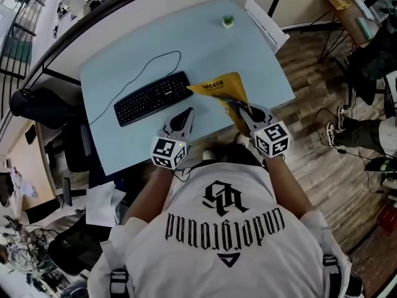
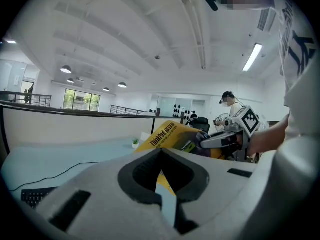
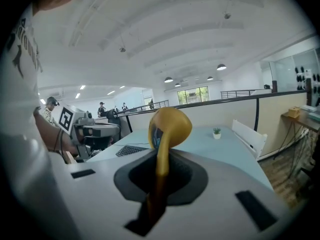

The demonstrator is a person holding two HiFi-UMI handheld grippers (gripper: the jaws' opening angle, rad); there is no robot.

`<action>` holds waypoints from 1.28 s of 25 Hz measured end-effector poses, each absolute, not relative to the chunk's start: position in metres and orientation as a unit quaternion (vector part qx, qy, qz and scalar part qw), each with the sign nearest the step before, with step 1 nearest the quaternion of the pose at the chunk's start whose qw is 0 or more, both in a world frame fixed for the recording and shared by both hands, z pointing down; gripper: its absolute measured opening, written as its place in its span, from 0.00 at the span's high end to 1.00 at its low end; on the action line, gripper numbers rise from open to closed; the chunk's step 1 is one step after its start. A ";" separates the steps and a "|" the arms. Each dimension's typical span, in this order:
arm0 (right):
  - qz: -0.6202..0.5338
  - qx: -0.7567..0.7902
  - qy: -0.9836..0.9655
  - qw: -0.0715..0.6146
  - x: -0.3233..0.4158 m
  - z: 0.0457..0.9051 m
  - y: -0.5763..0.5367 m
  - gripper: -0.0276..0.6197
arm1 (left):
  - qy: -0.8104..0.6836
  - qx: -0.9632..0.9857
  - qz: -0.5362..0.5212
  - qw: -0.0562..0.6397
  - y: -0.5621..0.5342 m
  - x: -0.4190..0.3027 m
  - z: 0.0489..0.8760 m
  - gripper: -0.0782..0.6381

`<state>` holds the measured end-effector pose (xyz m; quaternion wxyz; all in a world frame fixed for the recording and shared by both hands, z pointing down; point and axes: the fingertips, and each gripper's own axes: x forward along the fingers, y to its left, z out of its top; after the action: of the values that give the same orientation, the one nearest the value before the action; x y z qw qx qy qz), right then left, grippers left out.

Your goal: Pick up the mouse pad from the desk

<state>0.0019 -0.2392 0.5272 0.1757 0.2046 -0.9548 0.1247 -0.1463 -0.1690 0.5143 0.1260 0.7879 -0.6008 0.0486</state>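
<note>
On pale-blue desk [image 1: 124, 73]: keyboard [image 1: 153, 98], small plant [image 1: 228, 21].

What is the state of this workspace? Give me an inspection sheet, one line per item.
Surface: pale blue desk.
Job's things: yellow mouse pad, raised at an angle and curling.
Clutter: keyboard, small plant, white holder at the far edge.
Grippers: right gripper shut on the mouse pad; left gripper shut, nothing between its jaws.
Cables: keyboard cable looping across the desk.
Surroundings: wood floor, papers, another person's legs.
</note>
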 end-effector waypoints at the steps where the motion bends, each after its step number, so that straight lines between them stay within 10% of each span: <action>1: 0.121 0.206 -0.955 0.177 0.004 0.525 -0.234 0.92 | -0.597 0.791 0.045 0.128 -0.165 -0.144 0.513 0.88; 32: 0.067 0.131 -0.975 0.164 0.174 0.491 -0.174 0.92 | -0.619 0.776 0.021 0.123 -0.112 0.042 0.498 0.88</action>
<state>0.1745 -0.1740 0.4913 0.1643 0.1312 -0.9753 0.0671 0.0415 -0.1120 0.4976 0.1228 0.7758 -0.6186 0.0213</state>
